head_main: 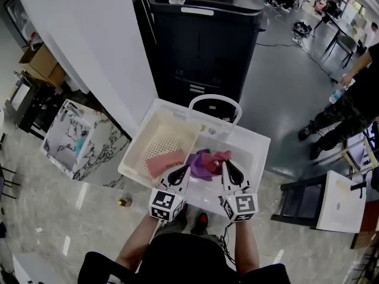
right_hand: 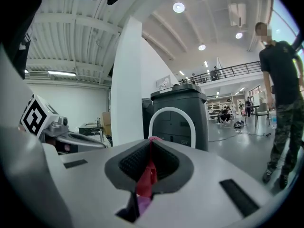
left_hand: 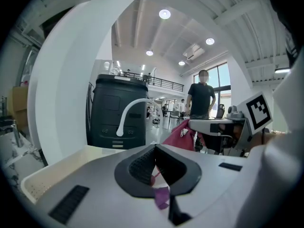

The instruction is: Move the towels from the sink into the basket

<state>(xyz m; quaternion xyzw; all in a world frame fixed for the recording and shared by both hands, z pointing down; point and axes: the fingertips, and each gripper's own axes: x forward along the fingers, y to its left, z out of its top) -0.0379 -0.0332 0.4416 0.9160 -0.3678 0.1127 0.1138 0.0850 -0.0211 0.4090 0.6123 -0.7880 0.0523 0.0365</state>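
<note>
A black copier [head_main: 204, 40] is standing behind a white sink [head_main: 260, 144]. A cream perforated basket [head_main: 172, 136] is filling the sink's left half, and a salmon towel [head_main: 164, 162] is lying in it. A purple towel [head_main: 201, 165] and a red towel [head_main: 219, 157] are bunching together at the right half. The left tongs [head_main: 180, 173] are clamping shut on the purple towel, and the right tongs [head_main: 230, 169] are pinching the red towel.
</note>
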